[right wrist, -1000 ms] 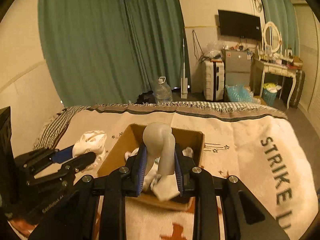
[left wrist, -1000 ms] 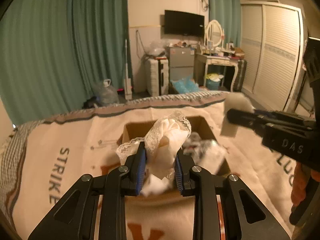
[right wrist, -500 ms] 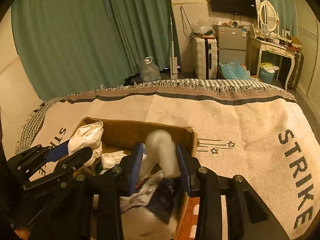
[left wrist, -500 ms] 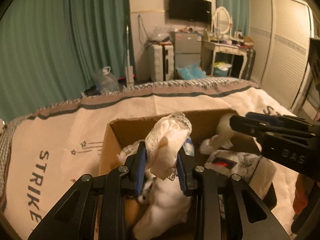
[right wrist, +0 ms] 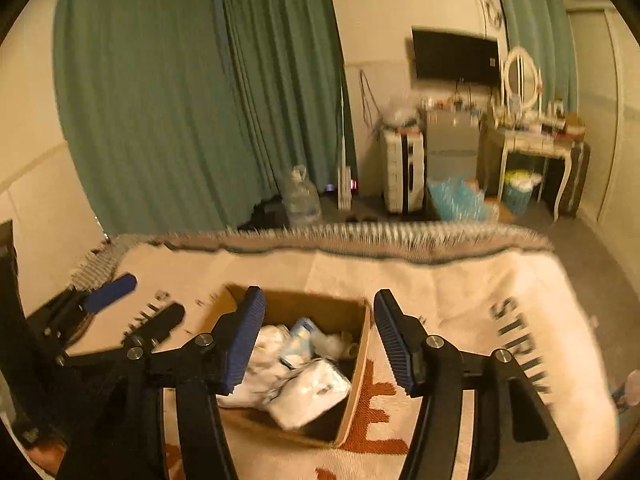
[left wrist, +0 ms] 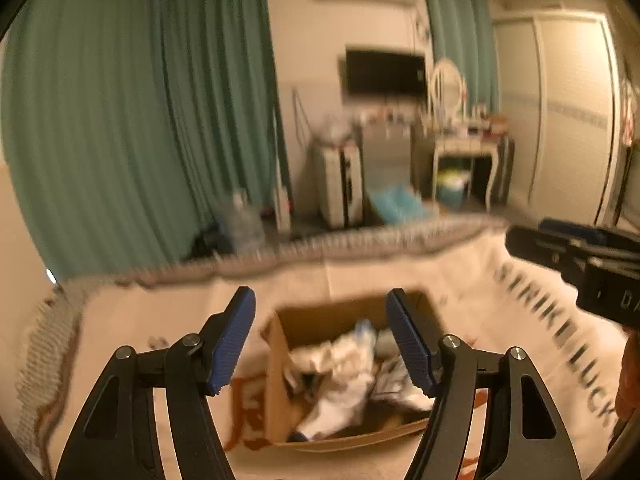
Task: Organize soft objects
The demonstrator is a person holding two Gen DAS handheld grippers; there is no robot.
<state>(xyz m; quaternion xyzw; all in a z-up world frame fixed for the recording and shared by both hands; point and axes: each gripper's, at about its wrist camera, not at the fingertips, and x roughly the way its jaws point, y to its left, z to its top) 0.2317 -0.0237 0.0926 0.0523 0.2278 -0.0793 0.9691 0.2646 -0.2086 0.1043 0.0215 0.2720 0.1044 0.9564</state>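
Note:
A brown cardboard box (left wrist: 280,364) (right wrist: 356,356) sits on the bed, with white cloths and small soft items (left wrist: 340,376) (right wrist: 304,376) piled inside. My left gripper (left wrist: 320,308) hovers above the box with its jaws opening and nothing between them. My right gripper (right wrist: 318,308) is also above the box, its jaws opening and empty. The right gripper shows at the right edge of the left wrist view (left wrist: 576,248). In the right wrist view the left gripper (right wrist: 132,300) appears at the left.
The box rests on a cream blanket (right wrist: 460,300) with dark lettering and a fringed far edge. Beyond the bed stand teal curtains (right wrist: 160,100), a water jug (right wrist: 302,196), a suitcase (right wrist: 402,172) and a dressing table (right wrist: 532,140).
Both grippers let go of their loads, the lace cloth and the pale curved item, over the box, then opened and rose. The box now looks smaller and farther below.

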